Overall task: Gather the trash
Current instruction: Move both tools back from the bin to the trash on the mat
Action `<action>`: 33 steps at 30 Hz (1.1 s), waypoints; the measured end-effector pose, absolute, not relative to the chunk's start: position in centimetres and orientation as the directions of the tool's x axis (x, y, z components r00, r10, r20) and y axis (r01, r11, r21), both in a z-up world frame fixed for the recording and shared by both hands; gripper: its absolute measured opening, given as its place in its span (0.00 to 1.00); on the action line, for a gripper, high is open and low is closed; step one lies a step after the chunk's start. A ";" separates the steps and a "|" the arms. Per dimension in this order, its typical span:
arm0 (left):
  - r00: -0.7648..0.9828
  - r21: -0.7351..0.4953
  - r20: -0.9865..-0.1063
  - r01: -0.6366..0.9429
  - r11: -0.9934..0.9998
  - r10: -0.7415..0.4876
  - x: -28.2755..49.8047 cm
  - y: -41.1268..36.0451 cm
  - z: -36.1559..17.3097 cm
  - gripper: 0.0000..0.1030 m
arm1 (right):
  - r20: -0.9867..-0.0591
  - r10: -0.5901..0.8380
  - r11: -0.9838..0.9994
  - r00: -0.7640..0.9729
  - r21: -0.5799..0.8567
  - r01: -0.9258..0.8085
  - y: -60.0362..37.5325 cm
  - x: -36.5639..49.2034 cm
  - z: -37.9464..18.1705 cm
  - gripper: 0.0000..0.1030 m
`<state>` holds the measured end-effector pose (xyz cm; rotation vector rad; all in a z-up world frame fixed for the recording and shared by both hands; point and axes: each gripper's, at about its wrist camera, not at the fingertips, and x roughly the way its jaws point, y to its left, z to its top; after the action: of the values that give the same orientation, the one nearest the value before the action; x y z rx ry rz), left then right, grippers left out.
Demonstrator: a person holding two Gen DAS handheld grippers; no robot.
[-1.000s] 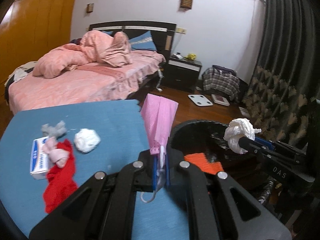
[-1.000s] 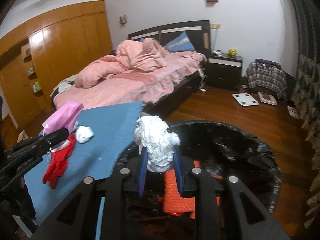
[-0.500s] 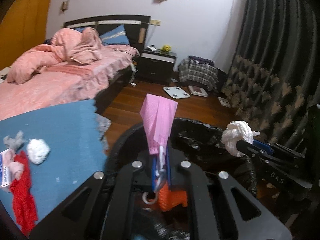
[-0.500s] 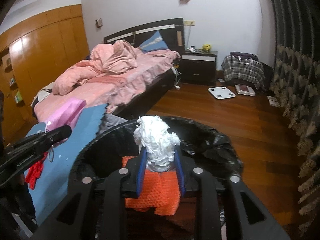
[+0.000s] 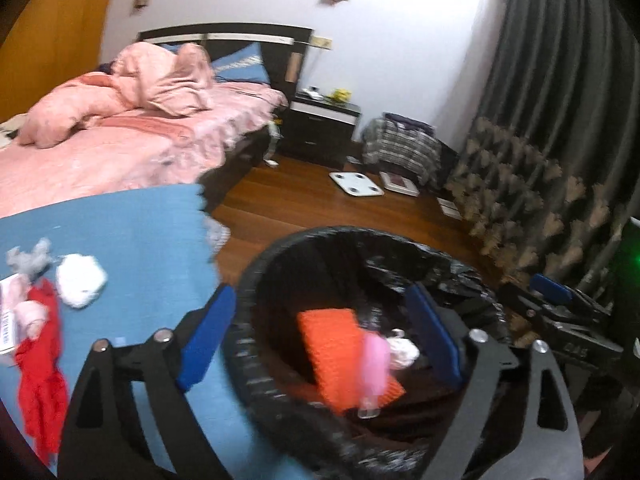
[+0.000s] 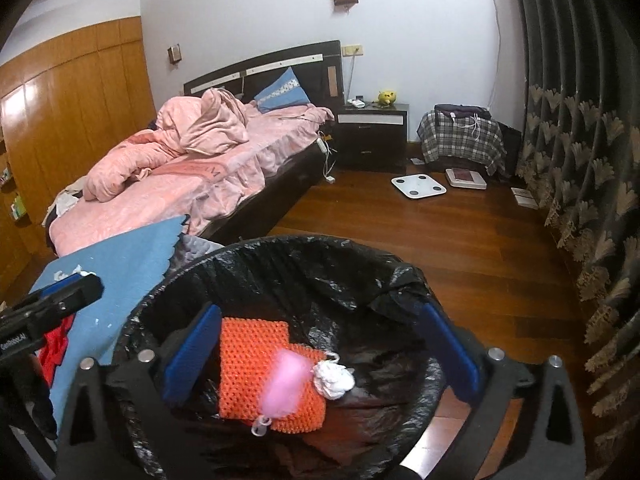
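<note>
Both grippers hang open over a black-lined trash bin (image 5: 440,264) (image 6: 280,252). My left gripper (image 5: 320,332) is open and empty; the pink face mask (image 5: 376,364) is blurred inside the bin on an orange knitted cloth (image 5: 332,344). My right gripper (image 6: 320,348) is open and empty; the white paper wad (image 6: 334,376) lies in the bin beside the pink mask (image 6: 284,384) and the orange cloth (image 6: 252,356). The right gripper also shows in the left wrist view (image 5: 560,312), the left gripper in the right wrist view (image 6: 52,312).
A blue table (image 5: 132,232) left of the bin holds a white paper wad (image 5: 80,280), a grey wad (image 5: 30,258), a red cloth (image 5: 40,384) and a small box (image 5: 8,320). A pink bed (image 6: 192,176), nightstand, floor scale (image 6: 418,186) and dark curtain (image 6: 580,120) lie beyond.
Both grippers opened over the bin. The pink mask dropped from the left gripper and the white wad from the right; both are now inside the bin.
</note>
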<state>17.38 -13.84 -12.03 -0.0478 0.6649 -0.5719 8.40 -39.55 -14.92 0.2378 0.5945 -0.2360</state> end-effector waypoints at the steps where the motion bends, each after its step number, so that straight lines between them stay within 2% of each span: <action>1: 0.650 -0.218 -0.569 0.471 0.855 -0.503 17.4 -13.2 -11.9 0.86 | -0.575 -0.141 0.947 0.806 0.160 0.280 -39.3 8.5 -14.7 0.94; 11: 0.783 -0.115 -0.559 0.250 0.961 -0.271 17.0 -2.9 -10.8 0.88 | -0.544 -0.026 0.973 0.839 0.180 0.147 -32.6 11.3 -13.0 0.94; 21: 0.813 -0.067 -0.578 0.032 0.997 -0.065 17.4 7.8 -11.8 0.88 | -0.543 0.126 0.985 0.830 0.171 -0.037 -22.8 16.3 -13.1 0.94; 27: 0.791 -0.041 -0.612 -0.024 0.999 -0.007 18.6 11.1 -13.5 0.88 | -0.565 0.168 0.983 0.808 0.156 -0.096 -18.1 18.7 -14.4 0.94; 33: 0.754 -0.048 -0.657 -0.044 0.998 0.002 20.5 12.5 -15.8 0.88 | -0.590 0.182 0.983 0.787 0.123 -0.135 -15.0 20.8 -16.0 0.94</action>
<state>20.55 12.53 -15.78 -0.0623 0.7169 0.0252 20.81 -14.99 -16.04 0.0756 0.6430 0.1711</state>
